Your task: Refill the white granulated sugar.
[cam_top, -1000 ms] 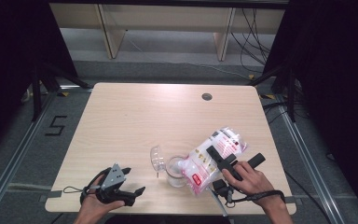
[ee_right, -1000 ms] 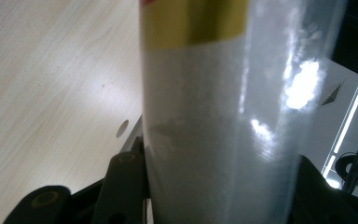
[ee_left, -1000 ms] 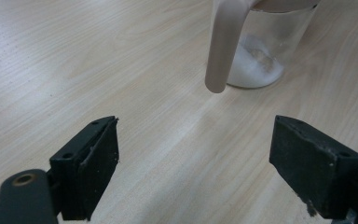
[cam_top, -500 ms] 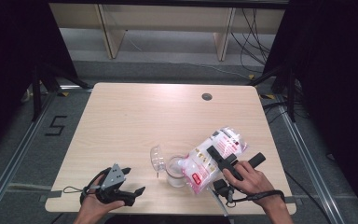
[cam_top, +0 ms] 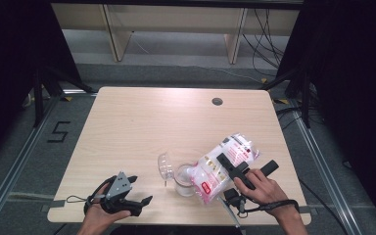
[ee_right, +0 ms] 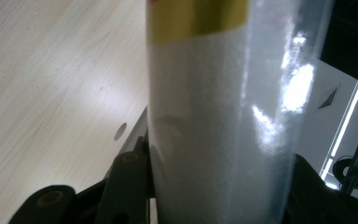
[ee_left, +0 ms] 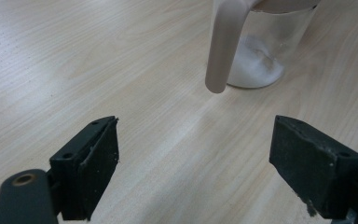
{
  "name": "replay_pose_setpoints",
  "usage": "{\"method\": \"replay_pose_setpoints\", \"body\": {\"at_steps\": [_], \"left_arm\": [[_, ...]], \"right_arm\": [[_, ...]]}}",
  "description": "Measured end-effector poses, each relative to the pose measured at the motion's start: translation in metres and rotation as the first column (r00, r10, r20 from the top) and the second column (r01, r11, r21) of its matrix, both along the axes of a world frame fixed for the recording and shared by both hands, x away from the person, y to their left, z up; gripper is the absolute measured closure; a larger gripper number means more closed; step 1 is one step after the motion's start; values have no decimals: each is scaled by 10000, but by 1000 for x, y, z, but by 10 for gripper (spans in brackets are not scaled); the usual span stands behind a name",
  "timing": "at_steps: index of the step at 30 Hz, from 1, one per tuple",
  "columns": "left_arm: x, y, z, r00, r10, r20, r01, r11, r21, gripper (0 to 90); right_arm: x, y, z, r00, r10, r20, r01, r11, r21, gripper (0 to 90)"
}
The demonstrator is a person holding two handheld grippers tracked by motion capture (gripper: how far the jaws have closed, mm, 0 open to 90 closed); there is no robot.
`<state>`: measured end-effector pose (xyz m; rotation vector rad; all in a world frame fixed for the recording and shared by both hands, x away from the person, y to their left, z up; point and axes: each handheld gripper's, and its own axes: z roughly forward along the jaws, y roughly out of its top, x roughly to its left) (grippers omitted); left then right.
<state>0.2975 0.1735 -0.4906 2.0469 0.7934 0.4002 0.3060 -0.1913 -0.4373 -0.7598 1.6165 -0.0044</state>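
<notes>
A clear plastic bag of white powder (cam_top: 223, 164) with red print hangs tilted, its lower end over a small glass jar (cam_top: 183, 180). My right gripper (cam_top: 247, 164) is shut on the bag's middle. In the right gripper view the bag (ee_right: 214, 93) stands between both jaws of that gripper (ee_right: 214, 196). The jar's lid (cam_top: 165, 166) stands open to its left. White powder lies in the jar's bottom (ee_left: 261, 56). My left gripper (cam_top: 141, 190) rests open near the table's front left edge, pointing at the jar (ee_left: 196, 168), with nothing between its jaws.
The wooden table (cam_top: 142, 127) has a round cable hole (cam_top: 217, 101) at the back right. Black frames and cables stand on the floor around the table.
</notes>
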Motion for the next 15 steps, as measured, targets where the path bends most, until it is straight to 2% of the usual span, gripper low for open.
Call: {"method": "replay_pose_setpoints", "body": {"at_steps": [9,11,12,15], "left_arm": [[0,0,0,10000,1,24,-1,10000,-50,153],[0,0,0,10000,-21,11,21,10000,23,153],[0,0,0,10000,-30,12,30,10000,33,153],[0,0,0,10000,-20,10,20,10000,10,153]], "right_arm": [[0,2,1,10000,-34,-33,33,9999,-106,636],[1,3,1,10000,16,-26,-17,9995,-321,636],[1,2,-1,9999,-120,-63,119,9998,-177,636],[2,1,-1,9998,-198,-73,197,9996,-215,638]]}}
